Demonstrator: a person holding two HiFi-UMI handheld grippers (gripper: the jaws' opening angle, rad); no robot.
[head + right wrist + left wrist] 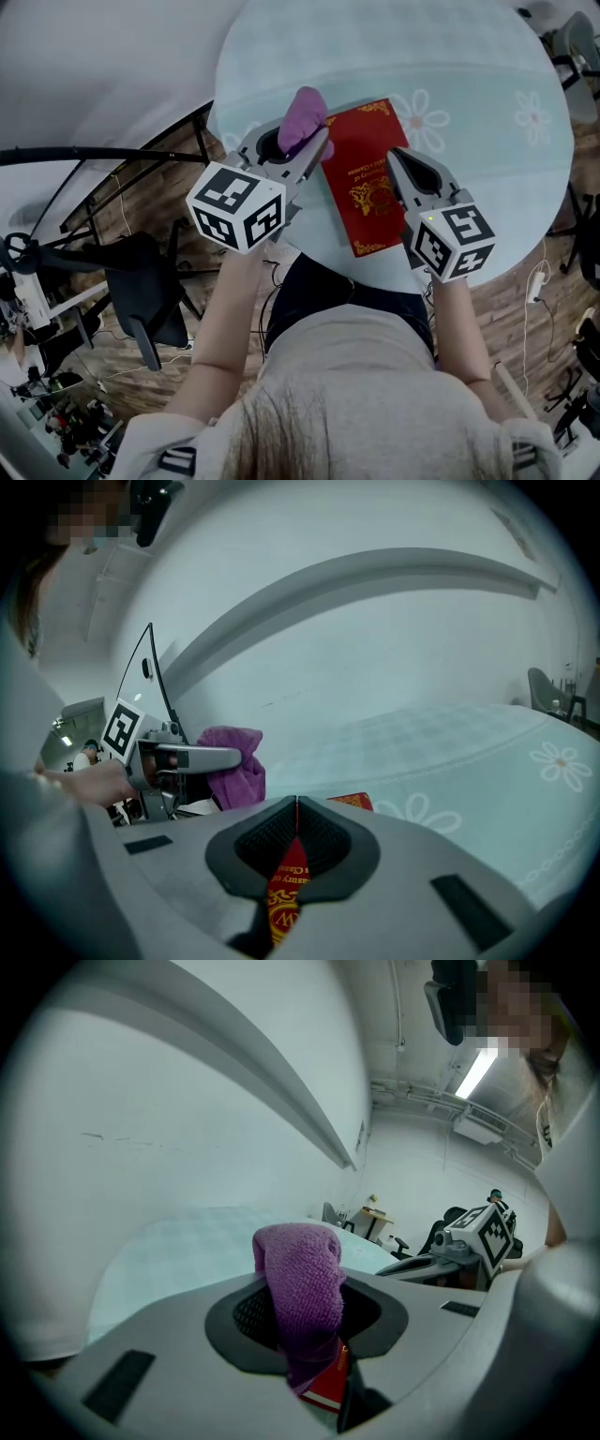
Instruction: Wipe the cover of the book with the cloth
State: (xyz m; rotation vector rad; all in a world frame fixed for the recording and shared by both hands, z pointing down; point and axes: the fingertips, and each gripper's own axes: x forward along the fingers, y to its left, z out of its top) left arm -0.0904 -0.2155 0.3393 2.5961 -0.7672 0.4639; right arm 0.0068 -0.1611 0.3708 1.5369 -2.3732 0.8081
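A red book (364, 178) with gold ornament lies on the round table (469, 103) near its front edge. My left gripper (305, 142) is shut on a purple cloth (303, 117), which bulges above the jaws at the book's left edge. In the left gripper view the cloth (300, 1283) fills the jaws, with a corner of the book (328, 1391) below. My right gripper (397, 159) is shut, its tips over the book's right edge. The right gripper view shows the jaws meeting, the book cover (284, 892) beneath them, and the cloth (234, 761) to the left.
The table wears a pale blue-green cloth with flower prints (424, 114). A black office chair (141, 281) and a black rail (94, 155) stand to the left over wooden floor. The table's front edge runs just below the book. Cables (534, 281) hang at the right.
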